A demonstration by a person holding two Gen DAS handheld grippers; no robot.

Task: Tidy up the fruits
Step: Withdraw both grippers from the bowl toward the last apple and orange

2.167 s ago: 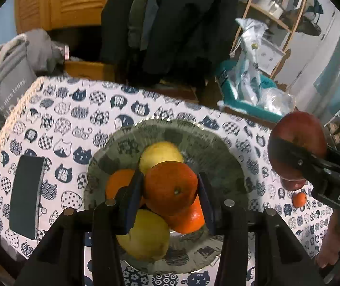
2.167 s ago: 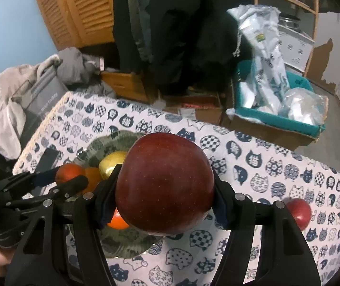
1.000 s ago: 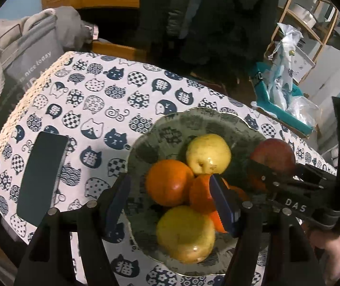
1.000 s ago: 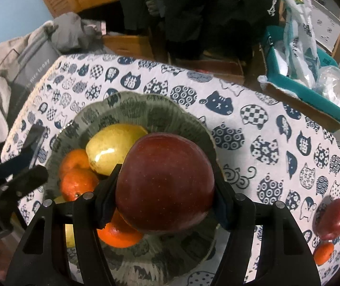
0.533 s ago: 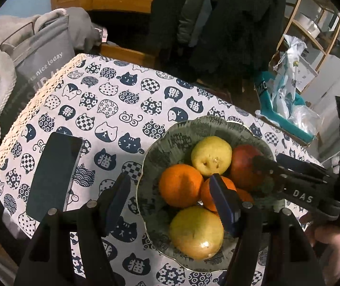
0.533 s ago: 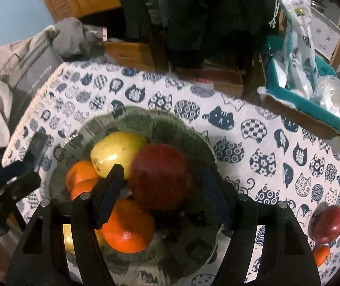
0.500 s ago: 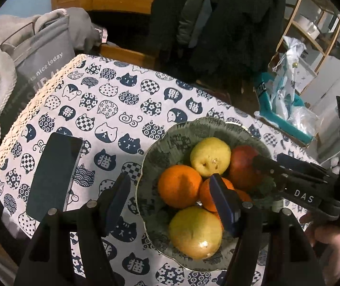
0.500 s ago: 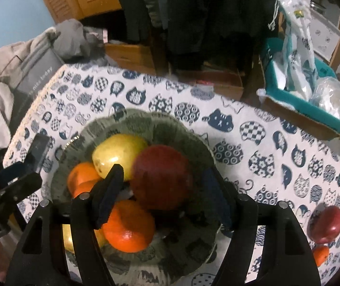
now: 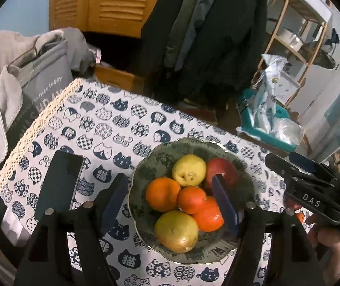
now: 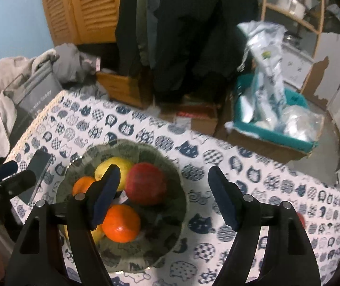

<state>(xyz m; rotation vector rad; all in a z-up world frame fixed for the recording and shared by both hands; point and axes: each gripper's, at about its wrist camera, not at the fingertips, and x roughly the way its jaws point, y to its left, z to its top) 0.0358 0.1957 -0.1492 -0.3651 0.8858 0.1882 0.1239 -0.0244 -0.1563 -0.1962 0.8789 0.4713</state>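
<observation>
Bowl (image 9: 143,169): holds apple (image 10: 146,183), oranges, pears.
Left gripper (image 9: 170,199): jaws apart, just widening, empty.
Right gripper (image 10: 164,196): jaws apart, just widening, empty.

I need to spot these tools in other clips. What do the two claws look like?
Both match: the left claw and right claw have black plastic frames with silver rivets and dark blue ribbed pads. The right one's side, seen from the left wrist view, carries white lettering "DAS".

Behind your worktop (image 9: 112,119) with its cat-print cloth you have louvred wooden doors (image 9: 112,2), dark hanging coats (image 9: 217,35), a pale blue wall (image 10: 10,23) and a wooden shelf rack (image 9: 298,31).
</observation>
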